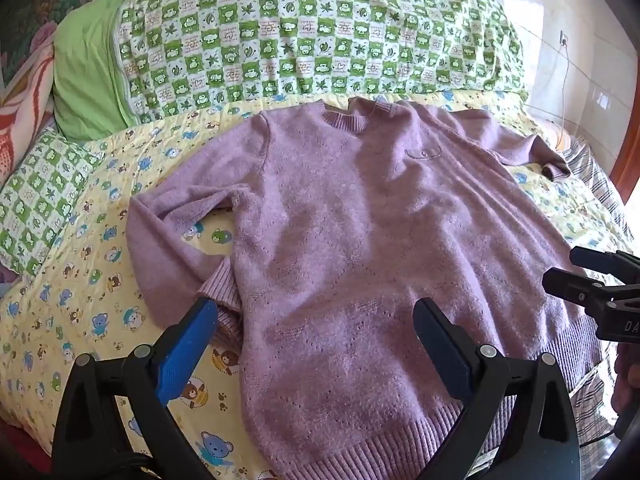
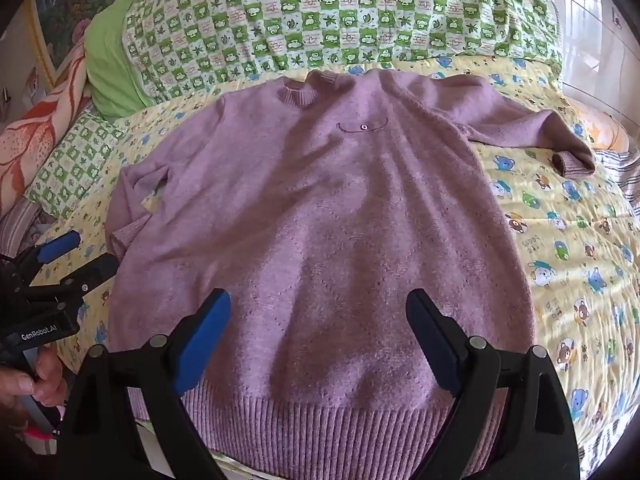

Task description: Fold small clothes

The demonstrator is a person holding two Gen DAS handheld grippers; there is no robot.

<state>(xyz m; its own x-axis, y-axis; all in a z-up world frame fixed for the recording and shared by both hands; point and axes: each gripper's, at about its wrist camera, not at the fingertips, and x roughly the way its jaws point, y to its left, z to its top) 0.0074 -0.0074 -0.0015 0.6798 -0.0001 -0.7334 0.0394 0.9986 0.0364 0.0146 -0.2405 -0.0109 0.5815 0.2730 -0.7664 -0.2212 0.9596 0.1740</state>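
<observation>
Two grippers are in my feeds, and both stand spread wide with nothing between their pads. My left gripper (image 1: 316, 320) hangs above the lower left part of the sweater (image 1: 360, 240), near the hem; its blue pads (image 1: 186, 350) are clear of the knit. My right gripper (image 2: 320, 316) hangs above the lower middle of the same garment, just over the ribbed hem (image 2: 320, 420), and does not touch it as far as I can tell.

Position of the work item: the lilac sweater lies face up and spread flat on a yellow bedspread (image 1: 80, 300) printed with cartoon bears. Its neckline (image 2: 300, 94) points toward the far side of the bed, where a green-and-white checked quilt (image 2: 320, 12) is bunched up. A small embroidered mark (image 2: 363, 127) shows on the chest.

Sleeve condition:
- One sleeve (image 1: 172, 240) is bent back on itself, with its cuff lying against the body's side edge.
- The other sleeve (image 2: 532, 132) reaches out sideways, its cuff resting on the bedspread.

In the right wrist view, a hand (image 2: 28, 384) grips the handle of the left gripper at the frame's lower left edge. A striped cloth (image 1: 600, 184) lies at the far right edge of the bed.
</observation>
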